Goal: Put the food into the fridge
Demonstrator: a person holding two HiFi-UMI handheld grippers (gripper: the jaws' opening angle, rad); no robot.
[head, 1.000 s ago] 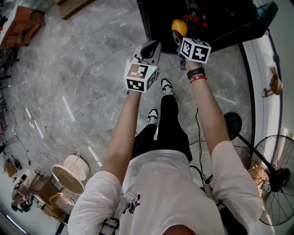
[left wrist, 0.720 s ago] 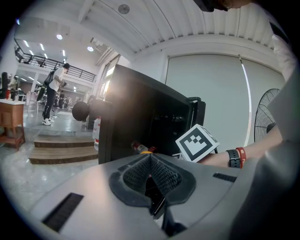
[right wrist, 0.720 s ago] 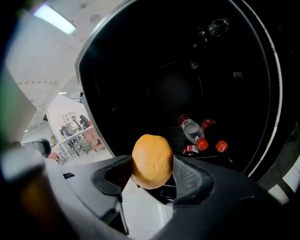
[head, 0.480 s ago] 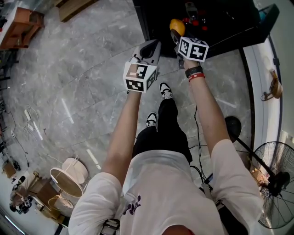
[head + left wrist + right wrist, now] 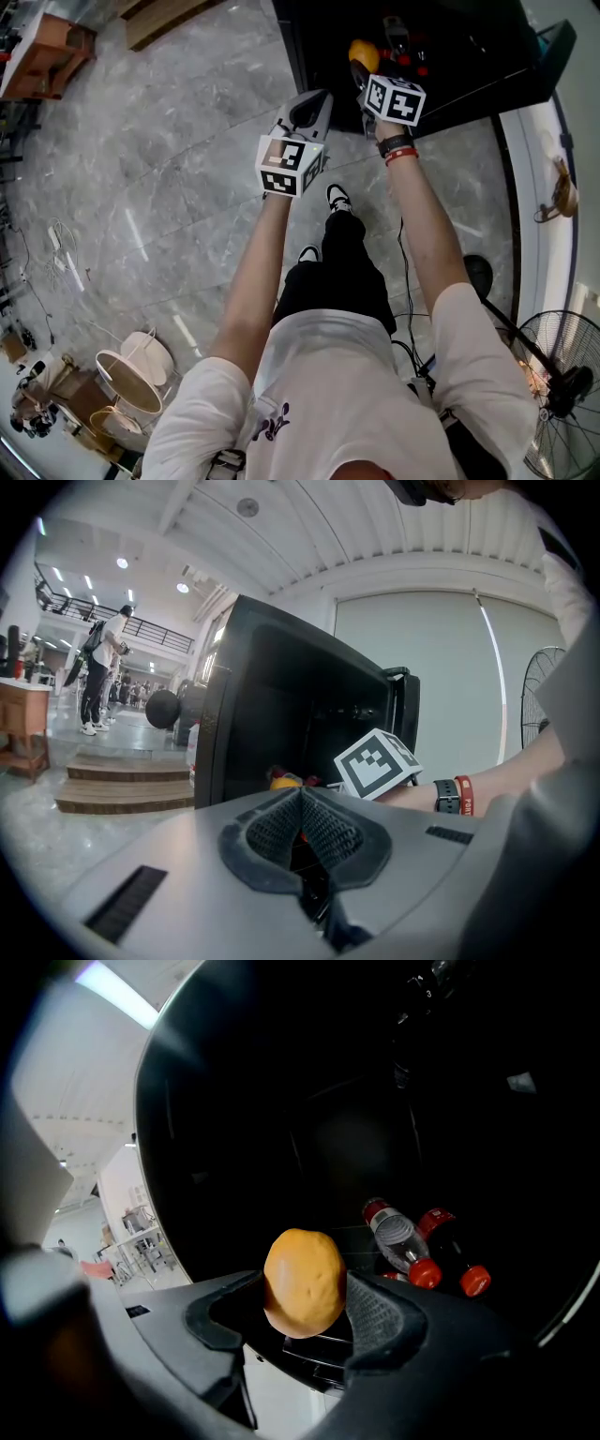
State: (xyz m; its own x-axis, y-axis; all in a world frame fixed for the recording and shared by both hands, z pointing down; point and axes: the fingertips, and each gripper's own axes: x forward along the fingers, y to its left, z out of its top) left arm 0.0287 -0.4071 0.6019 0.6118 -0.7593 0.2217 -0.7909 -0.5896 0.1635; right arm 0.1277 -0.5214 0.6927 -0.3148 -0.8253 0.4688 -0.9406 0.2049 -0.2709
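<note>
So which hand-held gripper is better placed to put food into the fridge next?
Right. The right hand-held gripper clamps the orange fruit and points into the open fridge, near the bottles. The left hand-held gripper is shut, empty and outside the fridge.

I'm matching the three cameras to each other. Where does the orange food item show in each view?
Head view: orange food near top, right of centre, at the fridge opening.
Left gripper view: small yellow patch just above the jaws.
Right gripper view: low centre, between the jaws.
Shared landmark: the black fridge.
</note>
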